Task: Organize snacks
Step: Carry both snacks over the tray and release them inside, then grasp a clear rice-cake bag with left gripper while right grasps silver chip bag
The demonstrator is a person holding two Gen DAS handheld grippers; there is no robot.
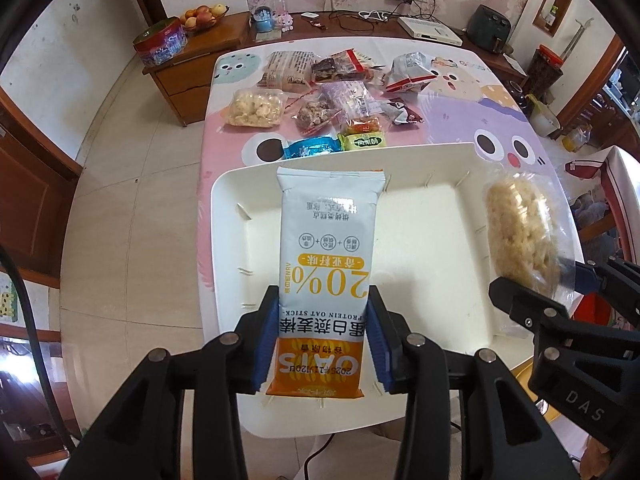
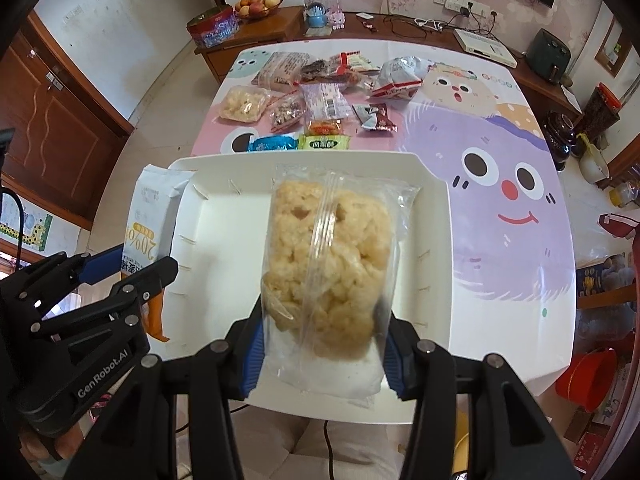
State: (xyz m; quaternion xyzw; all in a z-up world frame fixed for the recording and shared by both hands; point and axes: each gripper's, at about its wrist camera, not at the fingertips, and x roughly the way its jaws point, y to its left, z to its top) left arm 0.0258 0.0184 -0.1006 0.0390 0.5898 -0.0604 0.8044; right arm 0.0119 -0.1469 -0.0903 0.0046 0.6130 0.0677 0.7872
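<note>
My left gripper (image 1: 322, 332) is shut on a white and orange oat stick packet (image 1: 326, 264) and holds it above the left part of the white tray (image 1: 240, 184). My right gripper (image 2: 322, 344) is shut on a clear bag of puffed rice cake (image 2: 330, 264) above the middle of the tray (image 2: 436, 200). The rice cake bag (image 1: 520, 232) and right gripper (image 1: 560, 280) show at the right of the left wrist view. The oat packet (image 2: 154, 216) and left gripper (image 2: 120, 276) show at the left of the right wrist view. The tray is empty inside.
Several snack packets (image 1: 320, 96) lie on the cartoon tablecloth (image 1: 460, 120) beyond the tray, among them a blue packet (image 2: 274, 142) and a green one (image 2: 324, 142) near its far rim. A wooden cabinet (image 1: 192, 60) with a fruit bowl stands behind the table.
</note>
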